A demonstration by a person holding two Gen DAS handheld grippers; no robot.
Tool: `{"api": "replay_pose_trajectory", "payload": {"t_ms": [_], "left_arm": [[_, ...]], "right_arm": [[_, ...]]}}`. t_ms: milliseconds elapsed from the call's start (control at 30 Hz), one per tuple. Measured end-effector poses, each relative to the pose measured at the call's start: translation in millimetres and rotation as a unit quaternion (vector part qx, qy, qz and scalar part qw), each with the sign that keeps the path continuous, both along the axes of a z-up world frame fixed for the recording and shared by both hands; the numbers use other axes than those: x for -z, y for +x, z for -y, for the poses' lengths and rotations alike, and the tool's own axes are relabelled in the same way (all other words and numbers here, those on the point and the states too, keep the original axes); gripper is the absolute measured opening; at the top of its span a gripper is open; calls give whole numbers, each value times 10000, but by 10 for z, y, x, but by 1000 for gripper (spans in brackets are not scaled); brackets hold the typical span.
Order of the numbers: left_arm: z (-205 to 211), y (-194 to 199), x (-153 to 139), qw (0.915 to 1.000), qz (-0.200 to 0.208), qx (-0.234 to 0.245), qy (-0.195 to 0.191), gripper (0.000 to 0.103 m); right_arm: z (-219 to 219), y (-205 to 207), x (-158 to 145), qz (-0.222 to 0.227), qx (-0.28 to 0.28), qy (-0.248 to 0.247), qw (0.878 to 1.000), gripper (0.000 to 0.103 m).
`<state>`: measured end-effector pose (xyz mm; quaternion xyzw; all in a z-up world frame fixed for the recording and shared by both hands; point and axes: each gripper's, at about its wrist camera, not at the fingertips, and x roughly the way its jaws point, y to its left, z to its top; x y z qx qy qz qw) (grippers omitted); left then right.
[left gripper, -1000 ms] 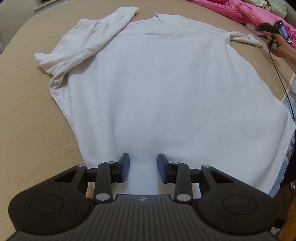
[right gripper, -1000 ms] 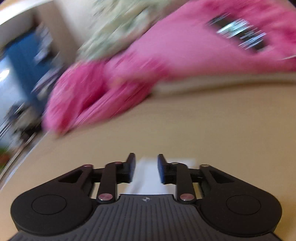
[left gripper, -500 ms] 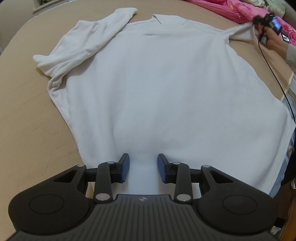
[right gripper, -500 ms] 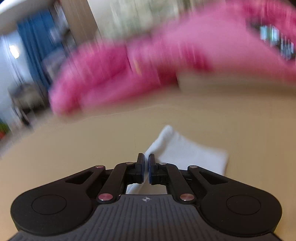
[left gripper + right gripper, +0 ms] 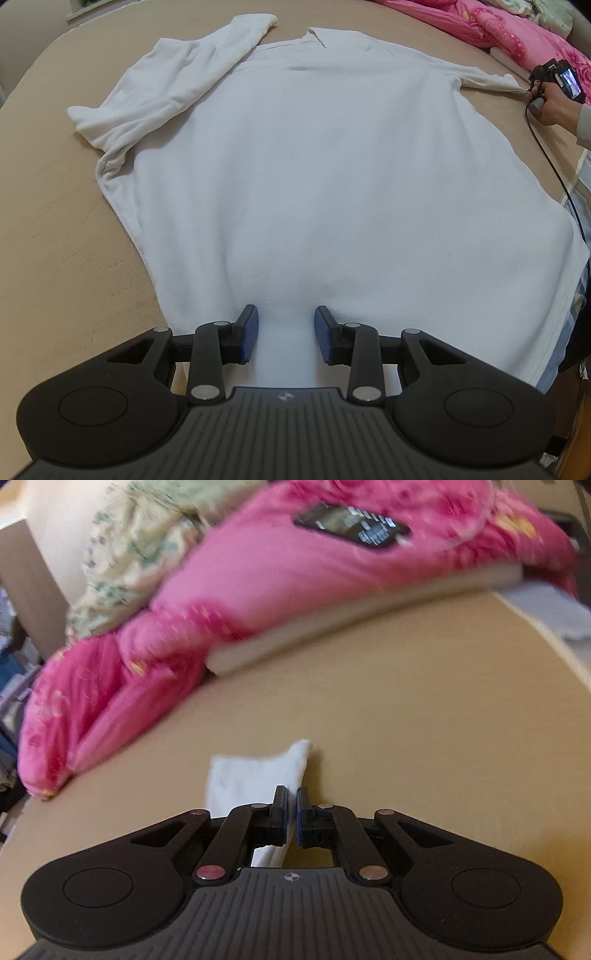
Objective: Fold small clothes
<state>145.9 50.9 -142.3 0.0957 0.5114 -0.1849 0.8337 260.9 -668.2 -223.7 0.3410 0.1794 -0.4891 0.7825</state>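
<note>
Right gripper (image 5: 291, 805) newly clenched on sleeve (image 5: 255, 775) of white shirt (image 5: 332, 184); left gripper (image 5: 285, 334) released, hem between its 2 jaws.

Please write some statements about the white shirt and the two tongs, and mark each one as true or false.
1. The right tongs are shut on the end of a sleeve. True.
2. The left tongs pinch the collar. False: they stand open over the bottom hem of the white shirt.
3. The other sleeve lies folded across the shirt's shoulder. True.
4. The shirt lies on a pink blanket. False: it lies on a tan bed surface; the pink blanket is heaped at the far side.
</note>
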Motion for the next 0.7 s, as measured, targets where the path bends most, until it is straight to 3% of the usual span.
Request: {"api": "replay_pose_trajectory", "payload": {"t_ms": [100,133,233,333,367,433,533,633,700], "left_arm": [[-30,16,-4,10000,-33,-30,-59,38],[-32,18,-6,10000,-44,-48,-75,38],[-55,32,-16,9998,-71,-105,-130,39],[-114,65,-41,9990,-157,-275,-322,39],[-147,78,-56,9984,-175,-354,-405,39],[-207,83,-118,9969,-89,-553,-548,39],[-325,32,-250,9942,178,-797,-693,39],[-380,-61,-267,9952,216,-784,-542,39],[-398,-148,-169,9971,-5,-717,-265,39]], "right_arm": [[-9,-40,-109,-1168,831,-223,9894,7],[-31,-105,-177,-1327,1109,-272,9846,12],[-168,-197,-427,-923,780,-310,9922,13],[-493,-128,-912,-157,-408,-585,9973,16],[-646,-118,-1082,98,-888,-656,9938,25],[-983,-120,-1388,547,-1846,-693,9788,39],[-1545,-250,-1733,920,-3180,-581,9418,47],[-2010,-440,-1845,949,-4199,-133,9025,52],[-2286,-595,-1780,764,-4777,356,8745,53]]}}
